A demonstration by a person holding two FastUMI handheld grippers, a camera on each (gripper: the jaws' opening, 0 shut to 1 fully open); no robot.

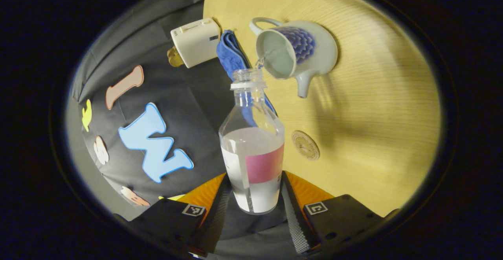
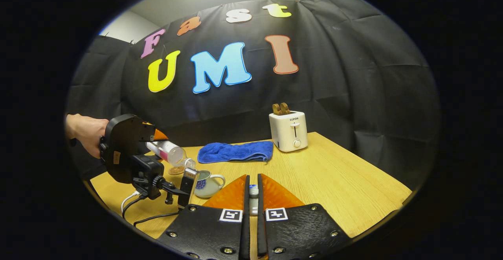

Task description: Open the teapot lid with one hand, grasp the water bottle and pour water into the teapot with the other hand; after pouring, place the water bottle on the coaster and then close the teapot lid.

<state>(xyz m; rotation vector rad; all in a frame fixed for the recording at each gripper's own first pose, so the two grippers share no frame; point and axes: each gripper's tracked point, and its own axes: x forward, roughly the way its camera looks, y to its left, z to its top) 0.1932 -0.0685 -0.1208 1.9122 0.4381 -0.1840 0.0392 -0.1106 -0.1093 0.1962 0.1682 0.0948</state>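
Left gripper (image 1: 253, 197) pinches water bottle (image 1: 253, 150), tipped over open teapot (image 1: 294, 51) on table (image 1: 377, 134), water trickling in. Coaster (image 1: 305, 145) near teapot. Right gripper (image 2: 253, 197) pinches the lid (image 2: 254, 192), held above table.

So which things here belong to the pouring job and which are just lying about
Job:
- water bottle, held tilted by the left gripper, pouring
- teapot, open
- coaster, bare
- teapot lid, pinched in the right gripper

Lying about:
- toaster
- blue towel
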